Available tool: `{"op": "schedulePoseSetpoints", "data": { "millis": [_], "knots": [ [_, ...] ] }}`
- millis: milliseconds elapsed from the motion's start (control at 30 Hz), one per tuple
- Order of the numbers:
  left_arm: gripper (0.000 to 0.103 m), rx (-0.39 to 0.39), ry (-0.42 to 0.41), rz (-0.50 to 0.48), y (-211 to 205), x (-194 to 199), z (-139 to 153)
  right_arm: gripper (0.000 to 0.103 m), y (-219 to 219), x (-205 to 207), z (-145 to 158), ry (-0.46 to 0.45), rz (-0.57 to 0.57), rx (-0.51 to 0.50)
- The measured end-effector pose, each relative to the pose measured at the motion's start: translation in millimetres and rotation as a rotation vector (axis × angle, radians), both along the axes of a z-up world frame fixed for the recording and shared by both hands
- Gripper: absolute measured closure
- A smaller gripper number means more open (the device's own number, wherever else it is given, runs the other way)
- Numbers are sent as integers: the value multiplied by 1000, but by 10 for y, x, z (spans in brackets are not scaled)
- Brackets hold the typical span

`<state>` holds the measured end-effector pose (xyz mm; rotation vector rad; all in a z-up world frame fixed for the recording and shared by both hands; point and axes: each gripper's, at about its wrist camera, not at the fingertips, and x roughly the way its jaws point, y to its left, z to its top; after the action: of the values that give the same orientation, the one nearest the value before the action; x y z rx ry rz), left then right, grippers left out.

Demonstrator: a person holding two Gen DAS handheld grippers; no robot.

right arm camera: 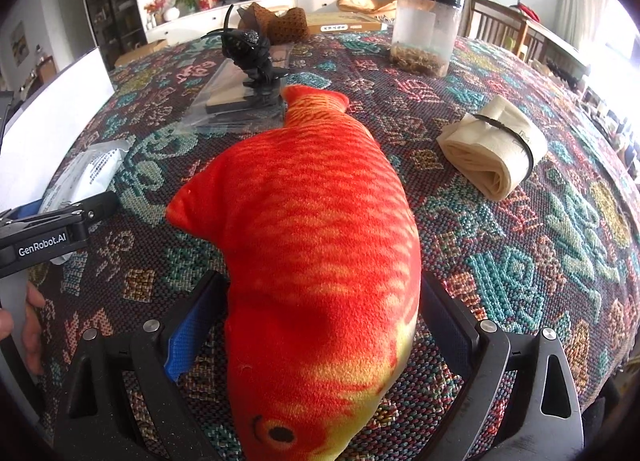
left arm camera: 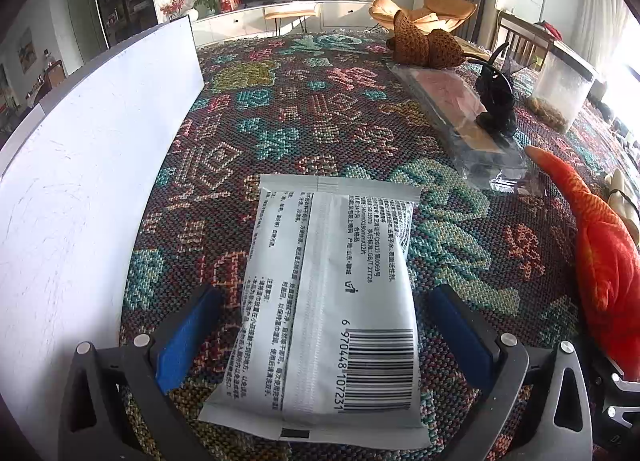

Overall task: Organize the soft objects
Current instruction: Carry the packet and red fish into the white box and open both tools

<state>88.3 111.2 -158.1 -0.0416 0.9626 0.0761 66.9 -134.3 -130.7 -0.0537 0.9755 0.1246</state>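
Note:
A white soft wipes pack (left arm camera: 328, 297) lies on the patterned tablecloth between the fingers of my left gripper (left arm camera: 324, 337), which is open with gaps on both sides. An orange plush fish (right arm camera: 316, 249) lies between the fingers of my right gripper (right arm camera: 320, 325), which is open around its body; its right finger is close to the fish. The fish also shows at the right edge of the left wrist view (left arm camera: 600, 241). The pack (right arm camera: 88, 169) and left gripper (right arm camera: 52, 233) show at the left of the right wrist view.
A white box wall (left arm camera: 80, 165) stands left of the pack. A clear flat package (left arm camera: 456, 109) carries a black insect toy (left arm camera: 496, 101). A brown woven pouch (left arm camera: 424, 45), a plastic jar (right arm camera: 428, 33) and a rolled beige cloth (right arm camera: 496, 145) lie farther off.

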Motion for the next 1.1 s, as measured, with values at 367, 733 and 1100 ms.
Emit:
{"op": "schedulePoseSetpoints", "data": {
  "millis": [367, 733, 1100],
  "knots": [
    [41, -82, 22, -104, 55, -189, 162, 66, -278, 120, 314, 119, 39, 104],
    [41, -420, -172, -21, 1087, -1043, 1292, 66, 885, -194, 1553, -42, 316, 286],
    [0, -41, -203, 517, 2700, -1849, 1525, 15, 2990, -422, 1864, 40, 714, 436]
  ]
}}
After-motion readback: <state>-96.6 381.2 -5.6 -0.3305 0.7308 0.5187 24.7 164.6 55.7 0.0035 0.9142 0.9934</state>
